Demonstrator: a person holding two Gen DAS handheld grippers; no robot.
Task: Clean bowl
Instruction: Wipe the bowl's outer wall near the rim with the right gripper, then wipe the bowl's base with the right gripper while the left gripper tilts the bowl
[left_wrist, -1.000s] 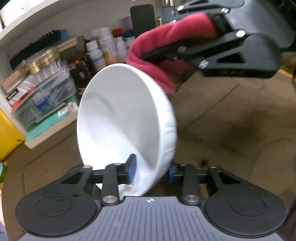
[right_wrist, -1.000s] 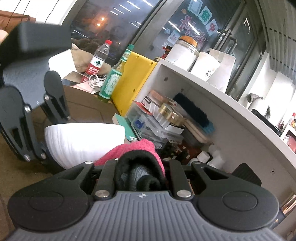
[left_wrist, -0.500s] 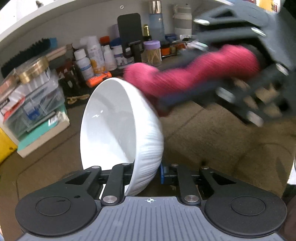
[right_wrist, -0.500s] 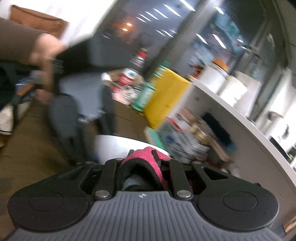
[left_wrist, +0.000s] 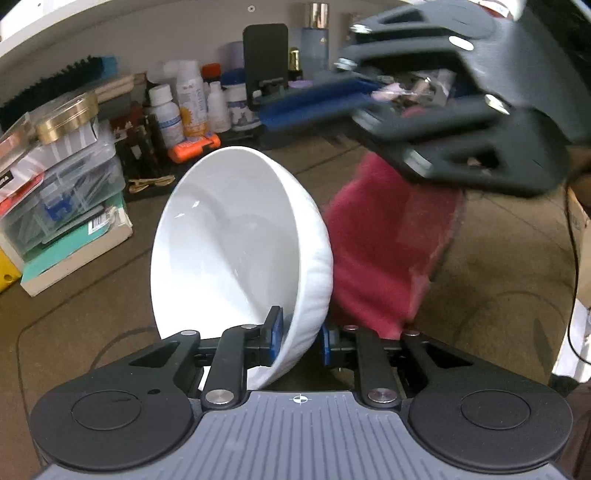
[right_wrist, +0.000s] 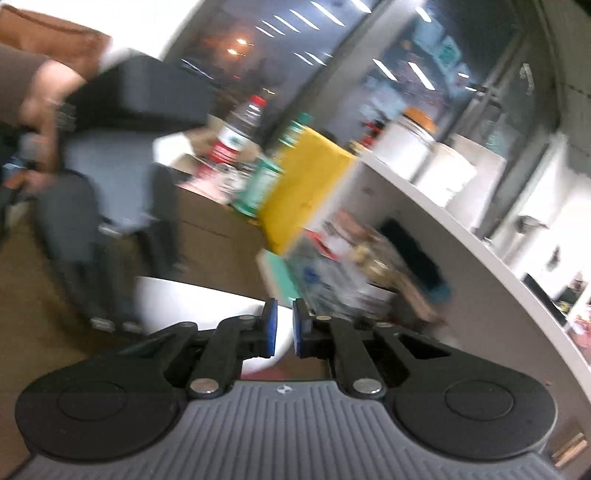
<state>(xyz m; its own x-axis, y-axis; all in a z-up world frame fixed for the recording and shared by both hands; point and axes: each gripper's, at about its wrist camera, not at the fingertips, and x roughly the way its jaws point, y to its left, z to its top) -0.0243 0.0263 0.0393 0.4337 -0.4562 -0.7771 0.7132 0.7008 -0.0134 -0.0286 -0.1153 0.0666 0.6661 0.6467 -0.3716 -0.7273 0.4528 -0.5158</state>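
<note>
My left gripper (left_wrist: 298, 341) is shut on the rim of a white bowl (left_wrist: 236, 243) and holds it tilted on its side, opening to the left. A red cloth (left_wrist: 384, 243) hangs loose to the right of the bowl, below my right gripper (left_wrist: 317, 99), which hovers above. In the blurred right wrist view, my right gripper (right_wrist: 284, 326) has its blue pads a narrow gap apart with nothing between them. The bowl (right_wrist: 207, 306) shows just below and ahead of it.
A white shelf (left_wrist: 110, 44) at the back holds bottles (left_wrist: 188, 103), plastic boxes (left_wrist: 55, 173), a brush and a dark phone stand (left_wrist: 266, 62). Brown table surface (left_wrist: 498, 295) lies below. A yellow box (right_wrist: 306, 192) and drink bottles stand left of the shelf.
My right gripper has let go of the red cloth, which now hangs unfolded beside the bowl. The right gripper rose and swung. The bowl stays gripped in my left gripper.
</note>
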